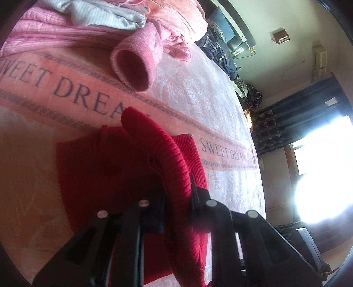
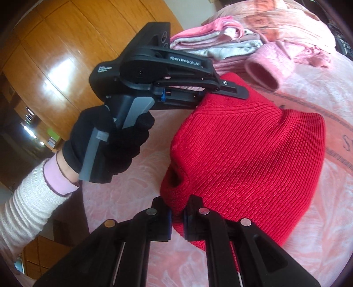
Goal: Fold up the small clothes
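A red ribbed knit garment (image 2: 253, 154) lies on the pink "SWEET DREAM" blanket (image 2: 123, 187). My right gripper (image 2: 177, 212) is shut on the garment's near corner, with red fabric pinched between its fingers. A black-gloved hand (image 2: 114, 143) holds my left gripper (image 2: 220, 95) at the garment's far edge. In the left wrist view my left gripper (image 1: 177, 194) is shut on a raised ribbed fold of the red garment (image 1: 110, 172), lifting it off the blanket (image 1: 198, 99).
A pink knit sleeve with an open cuff (image 1: 134, 66) (image 2: 262, 70) lies just beyond the red garment. Behind it is a pile of pink and grey clothes (image 1: 106, 15) (image 2: 220, 42). Dark clothes (image 1: 220, 50) lie at the bed's far edge. A wooden wardrobe (image 2: 55, 55) stands on the left.
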Demonstrator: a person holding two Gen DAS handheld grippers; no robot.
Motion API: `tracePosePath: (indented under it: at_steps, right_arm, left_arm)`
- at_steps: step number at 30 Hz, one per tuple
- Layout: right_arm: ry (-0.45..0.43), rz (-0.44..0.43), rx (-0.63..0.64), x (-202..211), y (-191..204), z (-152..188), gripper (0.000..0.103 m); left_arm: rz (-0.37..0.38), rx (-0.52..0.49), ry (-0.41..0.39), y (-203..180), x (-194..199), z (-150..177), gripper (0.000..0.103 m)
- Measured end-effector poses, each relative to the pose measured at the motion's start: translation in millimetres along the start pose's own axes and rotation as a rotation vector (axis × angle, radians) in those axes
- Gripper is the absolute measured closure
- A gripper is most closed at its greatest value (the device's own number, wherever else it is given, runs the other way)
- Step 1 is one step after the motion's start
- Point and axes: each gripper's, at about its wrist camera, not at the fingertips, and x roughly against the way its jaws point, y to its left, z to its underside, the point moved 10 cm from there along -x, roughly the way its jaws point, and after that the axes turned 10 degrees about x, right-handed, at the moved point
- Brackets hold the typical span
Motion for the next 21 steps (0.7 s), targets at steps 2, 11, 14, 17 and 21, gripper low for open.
tracePosePath:
  at_steps: [2, 11, 14, 17, 21]
  right_arm:
    - [0.017, -0.004, 0.012, -16.5, 8.1, -2.6, 0.096]
    - [0.146, 0.055, 0.013, -77.2, 8.6, 22.1, 0.096]
    - [0.169, 0.049, -0.010, -90.1, 1.6, 31.2, 0.095]
    - [0.179, 0.022, -0.035, -98.8, -1.3, 38.5, 0.080]
    - [0.136, -0.070, -0.080, -82.2, 4.0, 43.8, 0.070]
  left_arm:
    - [-0.004, 0.020, -0.009, 20.6, 11.3, -2.4, 0.088]
    - [-0.014, 0.110, -0.011, 104.7, 13.3, 11.0, 0.087]
    - [0.006, 0.128, -0.009, 115.2, 13.4, 13.7, 0.085]
    - [0.018, 0.149, -0.018, 117.1, 13.6, 9.0, 0.077]
    - [0.023, 0.165, -0.020, 112.0, 7.7, 0.3, 0.068]
